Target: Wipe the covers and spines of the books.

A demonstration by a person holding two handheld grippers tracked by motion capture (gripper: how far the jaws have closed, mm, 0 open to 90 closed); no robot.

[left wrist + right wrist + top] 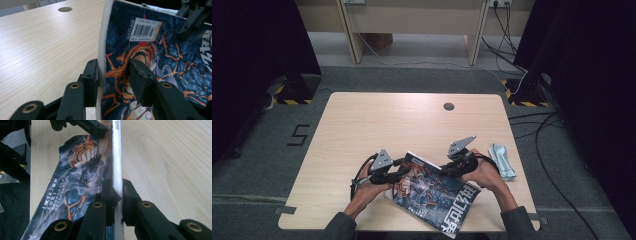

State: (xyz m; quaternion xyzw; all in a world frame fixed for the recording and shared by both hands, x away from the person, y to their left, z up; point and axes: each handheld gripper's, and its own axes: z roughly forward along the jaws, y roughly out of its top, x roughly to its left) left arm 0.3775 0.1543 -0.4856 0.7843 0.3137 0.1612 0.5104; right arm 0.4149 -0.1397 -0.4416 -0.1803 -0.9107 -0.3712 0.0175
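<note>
**Two grippers on one comic magazine, near edge of the table**

Nearest you, the magazine lies at the front edge of the wooden table, its blue and orange cover facing up and its far corner raised.

Your left gripper sits at the magazine's left edge. In the left gripper view its jaws straddle that edge: one pad lies against the white page block, the other stands off the cover with a clear gap, so the hold is released. The barcode shows on the cover just beyond those jaws.

Your right gripper meets the magazine's far right edge. In the right gripper view its jaws are clamped tight on the white spine, pads pressing from both sides.

Right of the magazine, beside your right hand, lies a pale blue folded cloth.

Farther off, beyond the magazine, a round grommet sits in the tabletop near its back edge.
</note>
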